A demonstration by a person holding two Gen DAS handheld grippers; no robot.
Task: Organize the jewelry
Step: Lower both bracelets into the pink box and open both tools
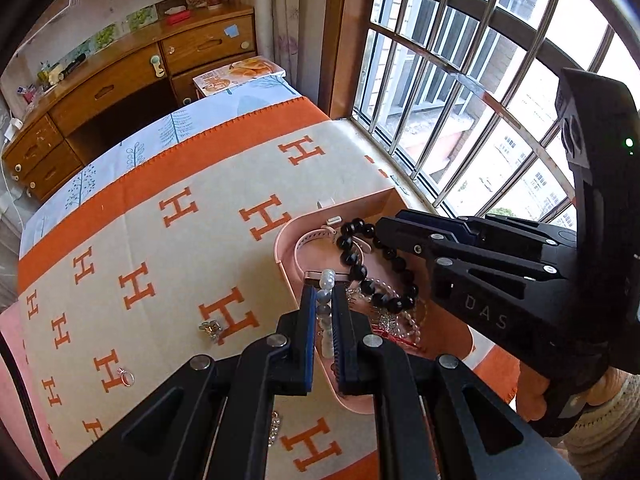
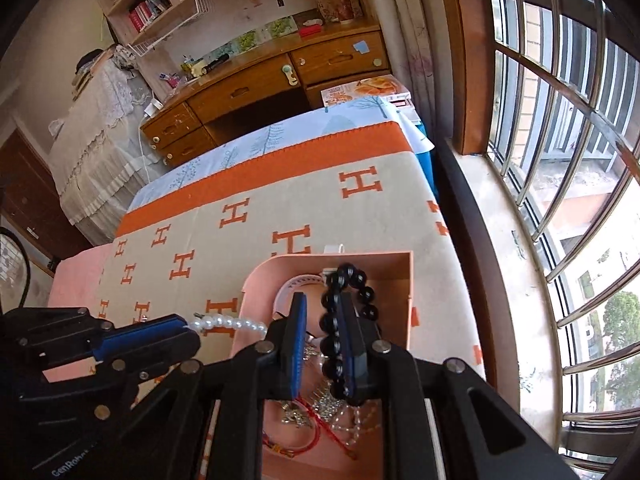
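Note:
A pink tray [image 1: 282,248] sits on the H-patterned blanket by the window. It holds a pink watch [image 1: 310,240], pearl strands, silver chains and a red cord [image 2: 316,420]. My left gripper [image 1: 324,292] is shut on a white pearl bracelet [image 1: 327,280] at the tray's near-left rim. The right wrist view shows the same pearl bracelet [image 2: 228,324] sticking out of the left gripper [image 2: 190,326]. My right gripper [image 2: 322,304] is shut on a black bead bracelet [image 2: 334,320], which drapes over one finger. That black bead bracelet [image 1: 352,256] hangs above the tray [image 2: 256,276].
Loose on the blanket [image 1: 180,280] left of the tray lie a silver ornament [image 1: 211,328], a ring [image 1: 127,378] and a chain [image 1: 274,428]. A barred window [image 1: 460,92] and its sill run along the right. A wooden desk [image 1: 120,88] stands beyond the bed.

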